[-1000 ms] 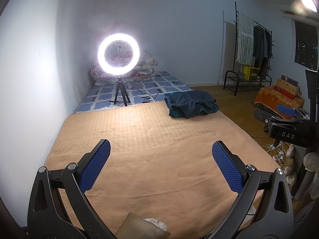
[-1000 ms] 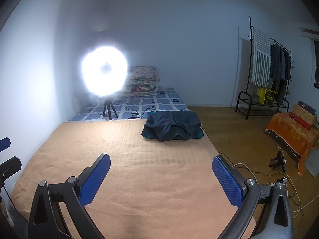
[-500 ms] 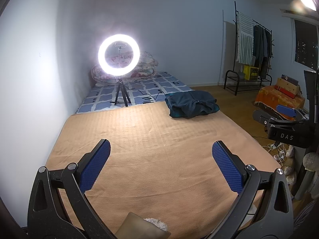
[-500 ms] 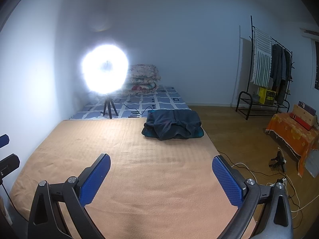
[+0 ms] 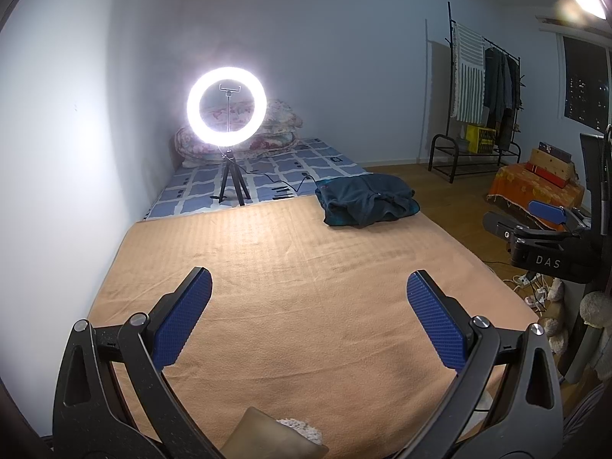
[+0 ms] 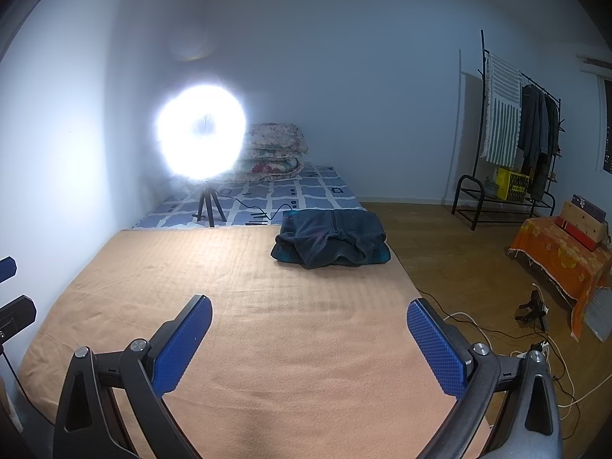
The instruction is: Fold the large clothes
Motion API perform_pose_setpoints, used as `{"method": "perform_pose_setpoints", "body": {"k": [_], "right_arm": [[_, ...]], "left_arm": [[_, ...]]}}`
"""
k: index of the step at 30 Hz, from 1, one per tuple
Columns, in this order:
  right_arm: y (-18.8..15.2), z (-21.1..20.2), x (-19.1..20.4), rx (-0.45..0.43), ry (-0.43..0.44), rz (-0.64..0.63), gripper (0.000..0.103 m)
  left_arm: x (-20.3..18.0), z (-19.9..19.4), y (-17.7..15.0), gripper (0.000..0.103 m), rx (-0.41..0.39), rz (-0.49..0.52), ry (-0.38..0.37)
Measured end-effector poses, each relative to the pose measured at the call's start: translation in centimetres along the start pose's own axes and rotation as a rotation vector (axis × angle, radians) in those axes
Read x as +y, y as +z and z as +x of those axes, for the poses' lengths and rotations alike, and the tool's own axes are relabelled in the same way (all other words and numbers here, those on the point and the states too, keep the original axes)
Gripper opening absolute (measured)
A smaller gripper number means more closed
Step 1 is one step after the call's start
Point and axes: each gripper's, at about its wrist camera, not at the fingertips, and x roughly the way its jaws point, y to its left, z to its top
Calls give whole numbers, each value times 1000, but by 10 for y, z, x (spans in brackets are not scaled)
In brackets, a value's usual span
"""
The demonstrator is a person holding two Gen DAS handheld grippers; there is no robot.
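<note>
A dark blue garment [image 5: 367, 199] lies bunched in a loose pile at the far right corner of the tan blanket [image 5: 298, 275]; it also shows in the right wrist view [image 6: 331, 243]. My left gripper [image 5: 308, 287] is open and empty, held above the near part of the blanket, far from the garment. My right gripper [image 6: 308, 317] is open and empty, also above the near blanket. The right gripper also shows at the right edge of the left wrist view [image 5: 543, 225].
A lit ring light on a tripod [image 5: 225, 107] stands on the blue checked mattress [image 5: 267, 179] beyond the blanket, with stacked quilts [image 6: 273, 153] behind. A clothes rack [image 6: 512, 141], an orange-covered box [image 6: 562, 252] and floor cables [image 6: 497, 329] are on the right.
Both grippers have drifted slightly; the scene sits a little lower in both views. Nothing was taken hold of and the garment has not moved.
</note>
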Motion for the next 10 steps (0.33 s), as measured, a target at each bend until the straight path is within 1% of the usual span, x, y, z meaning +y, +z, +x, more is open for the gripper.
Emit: {"method": "perform_pose_setpoints", "body": {"k": [10], "right_arm": [[1, 2, -1, 3, 1, -5, 103]], "left_arm": [[6, -2, 2, 103, -27, 10, 7]]}}
